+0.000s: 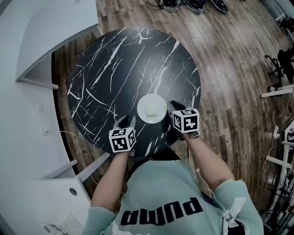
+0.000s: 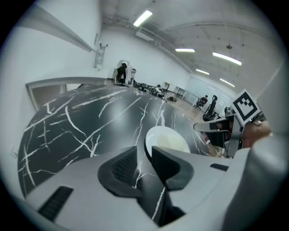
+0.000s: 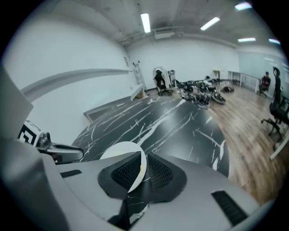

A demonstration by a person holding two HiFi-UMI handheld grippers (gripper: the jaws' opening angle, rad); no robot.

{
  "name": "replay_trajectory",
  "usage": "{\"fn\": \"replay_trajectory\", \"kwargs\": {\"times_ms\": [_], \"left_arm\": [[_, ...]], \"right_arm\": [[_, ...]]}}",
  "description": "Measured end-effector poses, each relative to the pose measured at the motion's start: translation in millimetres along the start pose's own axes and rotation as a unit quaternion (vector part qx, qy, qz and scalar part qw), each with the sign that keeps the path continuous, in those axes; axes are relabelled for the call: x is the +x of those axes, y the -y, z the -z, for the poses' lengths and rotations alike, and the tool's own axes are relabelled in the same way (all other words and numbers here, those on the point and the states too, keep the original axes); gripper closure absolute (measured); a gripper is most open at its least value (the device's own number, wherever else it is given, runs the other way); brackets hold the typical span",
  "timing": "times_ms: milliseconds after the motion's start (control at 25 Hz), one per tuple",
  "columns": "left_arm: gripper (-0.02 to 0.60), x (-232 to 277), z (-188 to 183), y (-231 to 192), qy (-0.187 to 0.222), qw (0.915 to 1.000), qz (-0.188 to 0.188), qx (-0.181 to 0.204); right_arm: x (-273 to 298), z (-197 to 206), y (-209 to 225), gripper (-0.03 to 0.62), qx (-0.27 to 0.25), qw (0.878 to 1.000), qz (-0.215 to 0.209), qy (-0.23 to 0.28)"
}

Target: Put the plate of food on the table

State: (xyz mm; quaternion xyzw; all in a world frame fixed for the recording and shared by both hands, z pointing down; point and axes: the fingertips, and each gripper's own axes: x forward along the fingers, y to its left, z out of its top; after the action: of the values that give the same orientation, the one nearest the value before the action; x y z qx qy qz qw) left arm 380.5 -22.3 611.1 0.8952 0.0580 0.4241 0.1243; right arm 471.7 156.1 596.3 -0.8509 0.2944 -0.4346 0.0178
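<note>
A white plate (image 1: 151, 109) with a pale piece of food on it lies flat on the round black marble table (image 1: 115, 69), near the table's front edge. My right gripper (image 1: 171, 109) is at the plate's right side; in the right gripper view its jaws (image 3: 142, 164) are shut on the plate's rim (image 3: 119, 151). My left gripper (image 1: 126, 122) stands a short way left of the plate and is not touching it. In the left gripper view its jaws (image 2: 143, 155) are open, with only bare table between them and the plate (image 2: 169, 139) just beyond.
A white curved wall and counter (image 1: 27, 55) border the table on the left. Wooden floor (image 1: 229, 59) lies to the right, with office chairs (image 1: 280, 64) and white furniture at the far right. Loose equipment (image 1: 193, 4) sits on the floor beyond the table.
</note>
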Motion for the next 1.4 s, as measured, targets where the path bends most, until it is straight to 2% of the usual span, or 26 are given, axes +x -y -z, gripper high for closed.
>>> {"fn": "replay_trajectory", "kwargs": {"times_ms": [120,200,280,360,480,600,920,1160,1400], "left_arm": [[0.575,-50.1,-16.1,13.6,0.073,0.997,-0.008,0.025],[0.575,-83.8,-16.6,35.1,0.107,0.9923,-0.003,0.063],[0.575,-117.4,-10.3,61.6,0.138,0.9854,0.005,0.1],[0.575,-151.0,2.5,86.0,0.166,0.979,0.013,0.117],[0.575,-194.9,30.9,114.7,0.194,0.9756,0.025,0.1],[0.575,-229.0,52.0,140.9,0.205,0.9743,0.044,0.083],[0.575,-301.3,89.9,193.2,0.219,0.9693,0.055,0.097],[0.575,-323.5,116.1,249.9,0.239,0.966,0.042,0.089],[0.575,-331.1,149.7,329.0,0.26,0.9633,-0.003,0.065]], "right_arm": [[-40.1,-11.7,-37.5,0.556,-0.071,0.996,-0.014,0.053],[-69.5,-4.0,-67.9,0.585,-0.104,0.991,-0.031,0.08],[-100.6,12.2,-96.7,0.585,-0.12,0.986,-0.051,0.102],[-131.7,32.9,-121.1,0.586,-0.126,0.983,-0.066,0.118],[-179.0,63.3,-146.2,0.586,-0.13,0.979,-0.078,0.136],[-224.4,77.7,-158.2,0.586,-0.135,0.975,-0.08,0.158],[-309.7,92.2,-175.6,0.586,-0.154,0.964,-0.084,0.201],[-361.4,122.0,-161.9,0.586,-0.189,0.954,-0.111,0.205],[-420.8,159.2,-119.1,0.586,-0.229,0.938,-0.143,0.217]]}}
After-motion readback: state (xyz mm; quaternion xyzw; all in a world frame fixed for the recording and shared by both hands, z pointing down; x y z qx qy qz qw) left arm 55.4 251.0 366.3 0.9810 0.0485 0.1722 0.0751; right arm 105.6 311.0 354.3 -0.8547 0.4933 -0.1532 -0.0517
